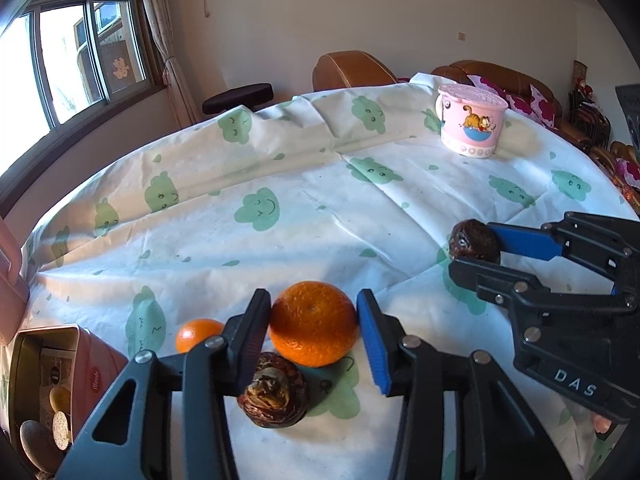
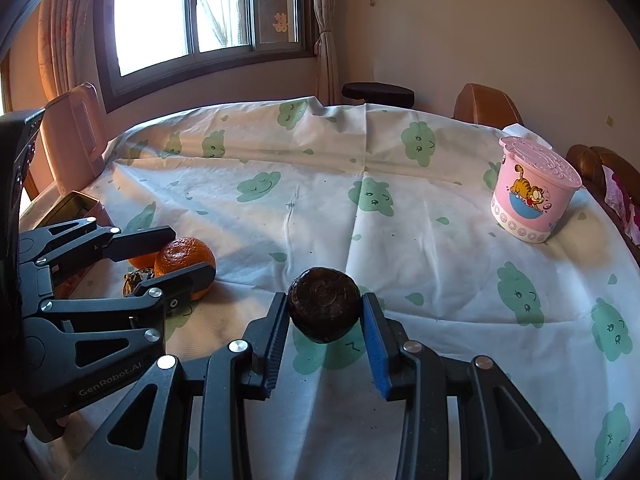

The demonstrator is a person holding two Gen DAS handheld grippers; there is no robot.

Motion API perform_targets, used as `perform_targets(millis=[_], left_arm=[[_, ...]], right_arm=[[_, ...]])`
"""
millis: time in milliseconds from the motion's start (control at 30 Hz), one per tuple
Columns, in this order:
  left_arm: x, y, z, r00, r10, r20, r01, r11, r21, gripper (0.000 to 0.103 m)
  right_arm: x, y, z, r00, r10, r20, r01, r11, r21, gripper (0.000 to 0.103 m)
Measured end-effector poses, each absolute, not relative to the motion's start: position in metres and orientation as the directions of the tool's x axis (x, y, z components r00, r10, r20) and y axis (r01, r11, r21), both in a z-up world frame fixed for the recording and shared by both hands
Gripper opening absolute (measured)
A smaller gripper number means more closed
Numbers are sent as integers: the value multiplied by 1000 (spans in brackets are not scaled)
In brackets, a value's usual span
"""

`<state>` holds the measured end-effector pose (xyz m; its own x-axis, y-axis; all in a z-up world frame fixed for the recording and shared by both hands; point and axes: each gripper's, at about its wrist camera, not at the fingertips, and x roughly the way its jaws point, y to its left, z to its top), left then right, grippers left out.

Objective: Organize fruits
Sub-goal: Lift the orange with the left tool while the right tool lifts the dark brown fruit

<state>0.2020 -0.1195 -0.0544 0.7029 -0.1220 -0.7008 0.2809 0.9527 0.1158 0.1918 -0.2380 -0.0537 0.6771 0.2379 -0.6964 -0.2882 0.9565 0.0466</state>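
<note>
Black fingers of your left hand-held gripper (image 1: pixel 314 328) sit on either side of the big orange (image 1: pixel 313 323) at the bottom centre of the left wrist view; the left pad touches its skin, while a thin gap shows at the blue right pad, so you cannot tell whether it is truly pinched. Just below that orange, between the same fingers, lies a dark brown wrinkled fruit (image 1: pixel 273 394) on the cloth. A smaller orange (image 1: pixel 197 333) rests just left of the left finger.

Your right hand-held gripper (image 2: pixel 325 312) brackets a second dark round fruit (image 2: pixel 324 304) at the lower centre of the right wrist view. Its fingers are spread about the fruit's width, with slivers of space at both pads, so a firm grip cannot be confirmed. In the left wrist view this fruit appears at the right edge, near the tips of the right tool.

Further out, an open red tin (image 1: pixel 60 376) holding pale round items stands at the lower left. The worktop (image 1: pixel 280 184) wears a white cloth printed with green clouds. A pink lidded cartoon cup (image 2: pixel 534 192) stands at the upper right, well apart from the fruit.
</note>
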Motion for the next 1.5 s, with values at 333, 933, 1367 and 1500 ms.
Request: perform_targets(millis=[333,933,1367,1500], left_arm=[[209,-117,-60,667,-140,-732,289,954,81,48],[183,-112,-36,790,-154,-594,264,959,103,48],[172,-104,-29,832,-158,-532,238,968,84,48],[169,-103,-28,842,-157,-516,232,969,85,48]], right_arm=[[191,-238,-53,682,233,-693,-286,957,41,38],[174,-238,-41,736,287,-613,-332,942,42,38],[163,-240,-34,776,315,-547,-350,936,43,38],[160,-240,-32,783,316,-536,-349,936,41,38]])
